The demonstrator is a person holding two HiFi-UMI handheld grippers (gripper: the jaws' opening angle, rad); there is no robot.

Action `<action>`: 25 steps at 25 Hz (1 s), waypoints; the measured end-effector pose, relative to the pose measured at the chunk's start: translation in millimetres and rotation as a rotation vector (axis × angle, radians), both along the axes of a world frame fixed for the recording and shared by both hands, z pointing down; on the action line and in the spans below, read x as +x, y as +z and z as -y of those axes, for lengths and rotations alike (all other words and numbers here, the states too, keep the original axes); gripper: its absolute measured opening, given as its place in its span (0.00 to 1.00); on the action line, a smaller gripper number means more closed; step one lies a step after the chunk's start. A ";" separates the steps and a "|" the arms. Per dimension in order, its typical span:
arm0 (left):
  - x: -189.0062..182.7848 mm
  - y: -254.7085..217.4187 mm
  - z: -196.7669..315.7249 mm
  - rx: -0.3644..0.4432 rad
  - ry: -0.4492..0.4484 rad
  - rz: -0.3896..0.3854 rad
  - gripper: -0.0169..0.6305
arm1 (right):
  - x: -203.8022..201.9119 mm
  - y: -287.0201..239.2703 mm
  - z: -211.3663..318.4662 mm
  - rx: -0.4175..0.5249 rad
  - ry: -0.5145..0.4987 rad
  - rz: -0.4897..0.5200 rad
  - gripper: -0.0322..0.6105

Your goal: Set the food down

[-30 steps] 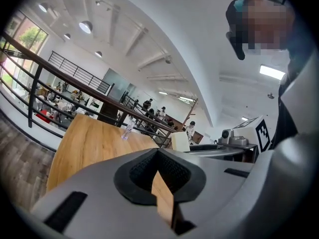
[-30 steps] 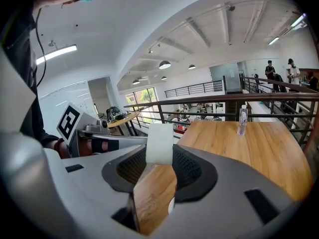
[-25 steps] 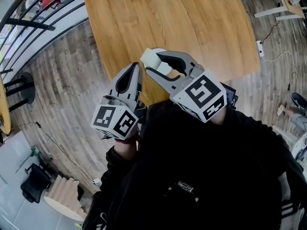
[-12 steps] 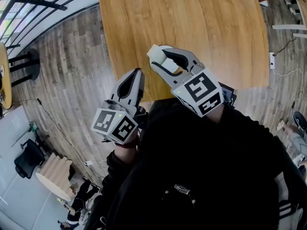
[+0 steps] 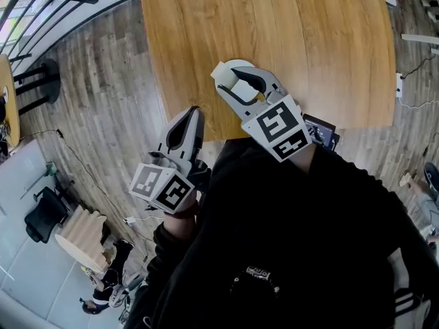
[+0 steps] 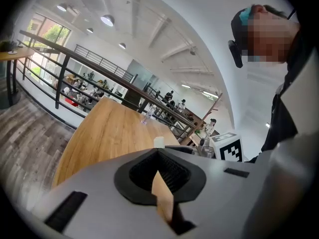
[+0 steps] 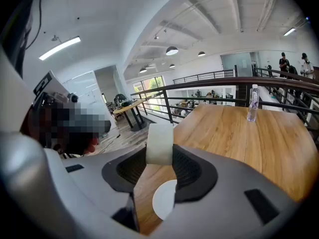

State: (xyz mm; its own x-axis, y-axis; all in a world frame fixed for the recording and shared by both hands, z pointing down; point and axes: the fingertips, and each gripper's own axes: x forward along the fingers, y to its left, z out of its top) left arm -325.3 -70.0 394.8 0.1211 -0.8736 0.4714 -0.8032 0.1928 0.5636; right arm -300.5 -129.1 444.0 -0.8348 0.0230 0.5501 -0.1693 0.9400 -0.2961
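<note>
The food is a small white block (image 5: 219,70), pinched at the tips of my right gripper (image 5: 226,78). That gripper hangs over the near edge of the wooden table (image 5: 274,33). In the right gripper view the block (image 7: 159,142) stands upright between the jaws. A white round patch (image 7: 164,199) shows through the gap below it; what it is I cannot tell. My left gripper (image 5: 194,112) is shut with nothing in it. It sits left of the right gripper, at the table's near left corner. In its own view the left gripper (image 6: 158,152) shows only a thin sliver of table.
A clear water bottle (image 7: 253,103) stands at the table's far end by a black railing (image 7: 209,86). A black device (image 5: 321,132) lies by the near edge. On the plank floor are a dark stool (image 5: 41,81), a stepped wooden piece (image 5: 79,238) and cables.
Both grippers have sunk lower. The right one still carries the white block and now sits a little further over the table's near edge. The left stays shut.
</note>
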 end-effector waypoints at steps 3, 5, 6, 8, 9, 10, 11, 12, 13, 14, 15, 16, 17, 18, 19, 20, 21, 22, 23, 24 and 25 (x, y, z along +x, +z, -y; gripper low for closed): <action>-2.1 1.8 -6.9 -0.023 -0.009 0.008 0.02 | -0.8 10.7 -1.2 0.015 -0.006 -0.010 0.32; -3.6 2.9 -10.6 -0.037 -0.016 0.012 0.02 | -0.9 19.3 -2.9 0.028 -0.012 -0.020 0.32; -4.0 3.7 -12.3 -0.043 -0.018 0.013 0.02 | -0.6 24.9 -4.5 0.030 -0.014 -0.028 0.32; -3.9 5.4 -14.5 -0.052 -0.021 0.013 0.02 | 0.0 36.7 -7.6 0.026 -0.015 -0.045 0.32; -3.3 6.2 -15.0 -0.056 -0.020 0.013 0.02 | 0.4 41.8 -8.7 0.025 -0.015 -0.052 0.32; -2.5 6.9 -15.1 -0.060 -0.020 0.012 0.02 | 0.8 46.2 -9.2 0.024 -0.015 -0.059 0.32; -1.3 7.7 -15.0 -0.063 -0.019 0.011 0.02 | 1.5 50.1 -9.3 0.025 -0.014 -0.066 0.32; 0.3 8.6 -14.8 -0.066 -0.018 0.009 0.02 | 2.4 53.8 -9.1 0.026 -0.014 -0.072 0.32; 2.1 9.4 -14.8 -0.069 -0.016 0.007 0.02 | 3.3 57.1 -8.8 0.028 -0.012 -0.078 0.32; 3.7 10.1 -15.0 -0.072 -0.015 0.005 0.02 | 3.8 59.7 -8.5 0.029 -0.010 -0.083 0.32; 4.8 10.7 -15.6 -0.076 -0.013 0.004 0.02 | 3.7 62.4 -8.5 0.030 -0.008 -0.088 0.32; 5.3 11.4 -16.1 -0.080 -0.012 0.003 0.02 | 3.4 65.9 -8.8 0.031 -0.005 -0.092 0.32; 5.3 12.3 -16.4 -0.083 -0.010 0.002 0.02 | 3.0 70.5 -9.3 0.034 -0.002 -0.099 0.32; 5.0 13.4 -16.6 -0.086 -0.009 0.002 0.02 | 2.8 75.9 -9.9 0.036 0.000 -0.106 0.32; 4.4 14.4 -16.9 -0.089 -0.007 0.002 0.02 | 2.8 81.5 -10.8 0.039 0.001 -0.113 0.32; 3.7 15.4 -17.6 -0.092 -0.007 0.004 0.02 | 2.9 86.8 -12.0 0.040 0.001 -0.121 0.32; 2.7 16.2 -18.6 -0.096 -0.006 0.005 0.02 | 2.9 91.8 -13.5 0.042 0.001 -0.128 0.32; 1.3 17.0 -19.8 -0.100 -0.006 0.007 0.02 | 2.7 96.4 -15.0 0.043 0.000 -0.134 0.32; -0.2 17.6 -20.8 -0.104 -0.006 0.009 0.02 | 2.1 100.6 -16.1 0.043 -0.001 -0.141 0.32; -1.7 18.3 -21.6 -0.107 -0.007 0.010 0.02 | 1.6 104.5 -16.8 0.042 -0.002 -0.147 0.32; -2.8 18.9 -22.4 -0.110 -0.008 0.010 0.02 | 1.2 108.1 -17.1 0.042 -0.003 -0.153 0.32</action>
State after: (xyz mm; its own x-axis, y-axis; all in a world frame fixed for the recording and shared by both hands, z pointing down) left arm -328.1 -47.6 413.7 0.1095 -0.8174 0.5655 -0.8069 0.2591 0.5307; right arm -299.3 -112.0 552.1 -0.7414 -0.0006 0.6711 -0.2068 0.9515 -0.2277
